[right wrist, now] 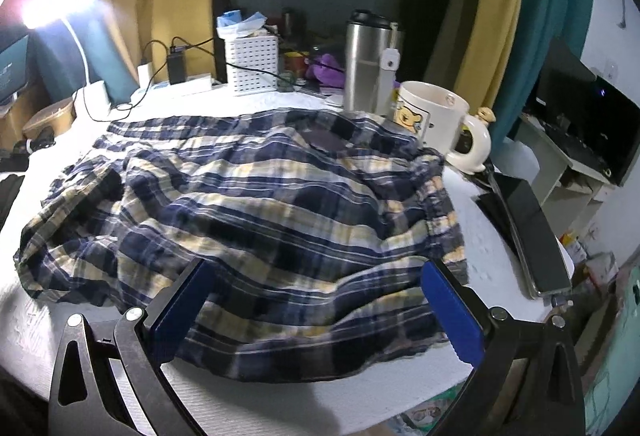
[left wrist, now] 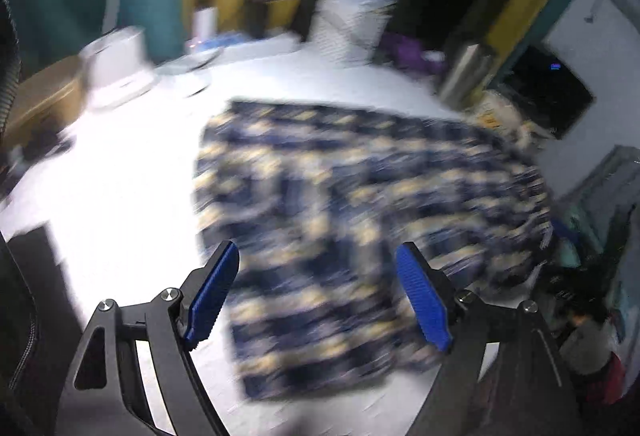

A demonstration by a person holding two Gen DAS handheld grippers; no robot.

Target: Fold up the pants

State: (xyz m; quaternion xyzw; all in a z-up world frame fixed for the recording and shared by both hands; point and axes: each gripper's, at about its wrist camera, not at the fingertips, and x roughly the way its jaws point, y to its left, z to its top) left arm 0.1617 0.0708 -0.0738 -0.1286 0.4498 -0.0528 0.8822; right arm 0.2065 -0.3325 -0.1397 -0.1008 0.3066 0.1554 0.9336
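Note:
The plaid pants (right wrist: 260,196), navy with cream stripes, lie rumpled and partly folded on the white table (right wrist: 492,252). My right gripper (right wrist: 313,266) is open at their near edge, and the cloth lies between its blue pads (right wrist: 452,308) without being pinched. In the blurred left wrist view the pants (left wrist: 360,188) spread across the table (left wrist: 120,176). My left gripper (left wrist: 317,250) hovers open over their near left part, its pads (left wrist: 212,296) wide apart with nothing held.
A cream mug (right wrist: 434,116) touches the pants' far right corner, with a steel flask (right wrist: 368,68) behind it. A white basket (right wrist: 252,64), cables and a charger stand at the back. A dark flat device (right wrist: 528,232) lies at the table's right edge. A lamp (right wrist: 56,2) glares at left.

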